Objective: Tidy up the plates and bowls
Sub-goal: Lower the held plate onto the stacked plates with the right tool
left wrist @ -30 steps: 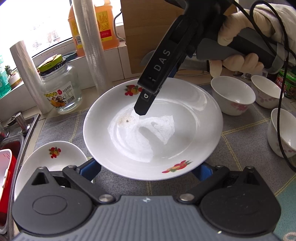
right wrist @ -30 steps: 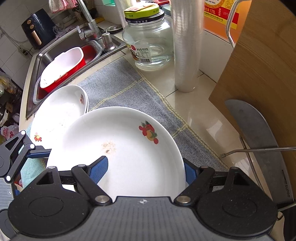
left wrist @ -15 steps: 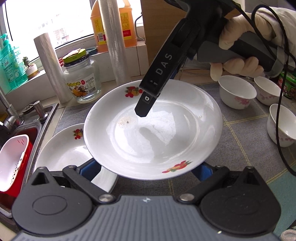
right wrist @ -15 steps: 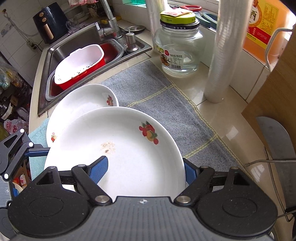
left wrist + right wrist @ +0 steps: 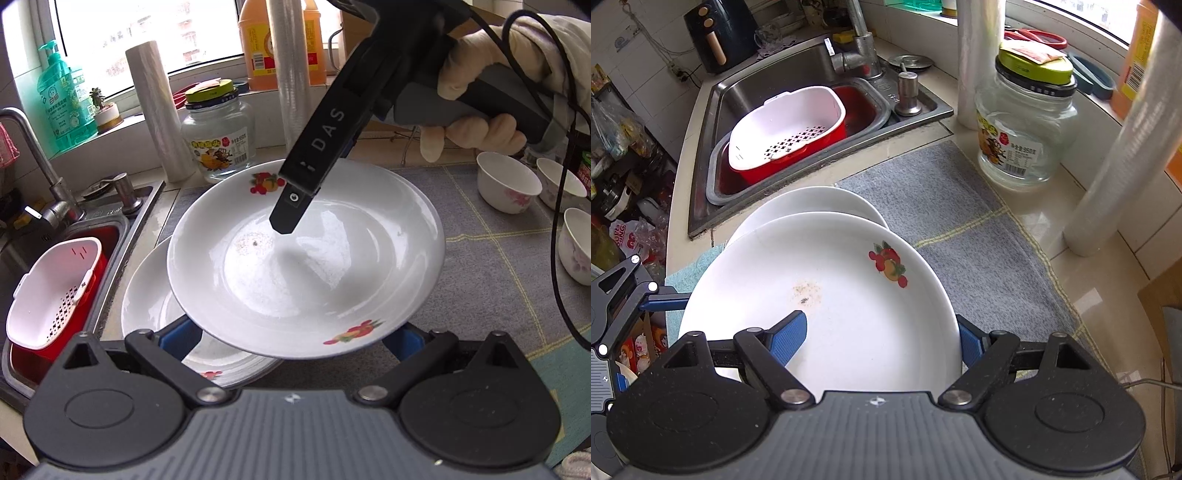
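I have the plate (image 5: 306,258) in the air, above the grey mat (image 5: 491,280), held from two sides. My right gripper (image 5: 882,341) pinches its rim: one blue finger (image 5: 788,341) lies on the inner face and the other goes below the edge. My left gripper (image 5: 295,338) is at the opposite edge, with both blue pads under the rim; I think it also carries the plate, but the plate hides the contact, so I cannot tell if those jaws press on it.

Inside the plate I see a small brownish stain near the middle and fruit pictures on the rim. It hangs tilted over a second plate (image 5: 812,201) that lies on the mat just beside the sink (image 5: 798,74), and covers a big part of it. The second plate looks empty where it shows.

In the sink stands a red basin (image 5: 849,110), and a white colander (image 5: 786,129) sits in it with nothing inside. Near the wall is a glass jar (image 5: 1023,136) with a yellow-green lid; it is clear and seems empty. Two film rolls (image 5: 159,110) stand near it. On the mat, on the far side from the sink, three white bowls (image 5: 508,182) stand upright, close together, and all look empty.
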Available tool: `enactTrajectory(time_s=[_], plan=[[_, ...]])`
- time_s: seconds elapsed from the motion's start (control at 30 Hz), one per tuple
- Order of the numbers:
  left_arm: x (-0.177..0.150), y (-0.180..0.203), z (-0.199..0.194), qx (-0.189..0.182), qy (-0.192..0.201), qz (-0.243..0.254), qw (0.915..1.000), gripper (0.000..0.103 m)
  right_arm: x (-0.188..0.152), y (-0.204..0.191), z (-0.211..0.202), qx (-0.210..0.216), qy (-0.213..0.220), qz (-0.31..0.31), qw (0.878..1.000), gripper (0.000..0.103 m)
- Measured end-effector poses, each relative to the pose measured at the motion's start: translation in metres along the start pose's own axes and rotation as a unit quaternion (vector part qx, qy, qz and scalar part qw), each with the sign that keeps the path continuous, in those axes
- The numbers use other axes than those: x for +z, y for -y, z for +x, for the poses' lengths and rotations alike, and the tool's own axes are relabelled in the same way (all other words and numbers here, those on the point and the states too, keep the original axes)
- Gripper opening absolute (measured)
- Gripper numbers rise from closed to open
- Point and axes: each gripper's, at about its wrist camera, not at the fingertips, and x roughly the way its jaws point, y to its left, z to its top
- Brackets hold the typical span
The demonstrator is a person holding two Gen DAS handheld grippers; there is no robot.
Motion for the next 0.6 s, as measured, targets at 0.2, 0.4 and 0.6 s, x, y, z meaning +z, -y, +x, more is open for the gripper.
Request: enactTrajectory(time_s=[0.2, 0.4, 0.6], plan=[[-0.006, -0.016, 0.000, 0.011, -0.006, -0.013, 0.9998, 0.102, 0.016, -0.013, 0.016, 0.009, -0.005, -0.012, 1.000, 0.088], [-0.012, -0.027, -0.001, 0.019, -0.013, -0.025, 0.9994, 0.102, 0.028, -0.025, 0.030, 0.018, -0.011, -0.023, 0.999, 0.087], [-0.015, -0.035, -0.001, 0.026, -0.020, -0.035, 0.9988, 0.102, 0.037, -0.031, 0.041, 0.026, -0.016, -0.031, 0.999, 0.087]])
